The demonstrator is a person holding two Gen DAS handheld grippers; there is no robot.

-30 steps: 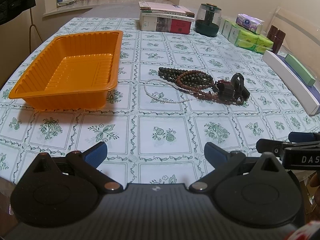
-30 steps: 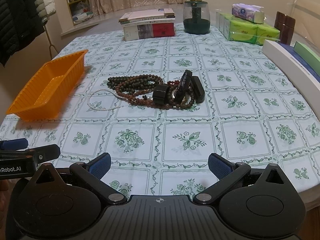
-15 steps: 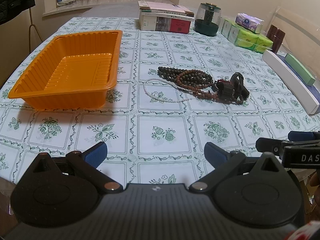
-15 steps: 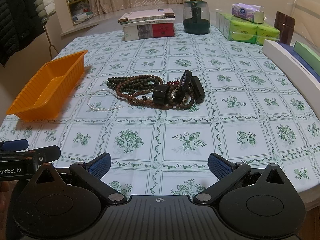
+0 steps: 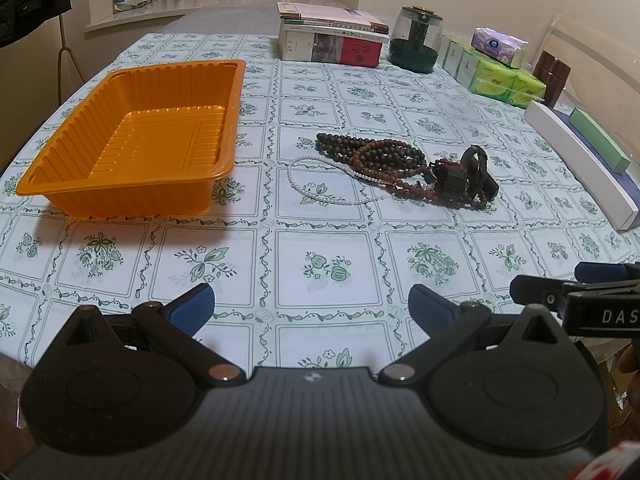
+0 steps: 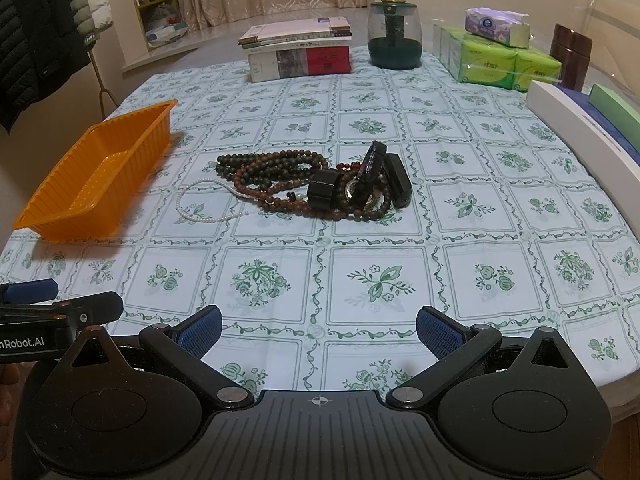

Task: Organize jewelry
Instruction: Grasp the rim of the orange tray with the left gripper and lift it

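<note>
Both jaws wide, empty. Right gripper (image 6: 319, 330) should lift one bead strand (image 6: 280, 176) cleanly, clear of tangle, toward orange tray (image 6: 60, 216).

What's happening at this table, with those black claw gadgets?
A person holds a claw in each hand to tidy jewelry. The left claw and right claw are both open and empty, near the table edge. The bead necklaces, pearl strand and black bracelets lie piled on the tablecloth; the orange tray beside them holds nothing.
</note>
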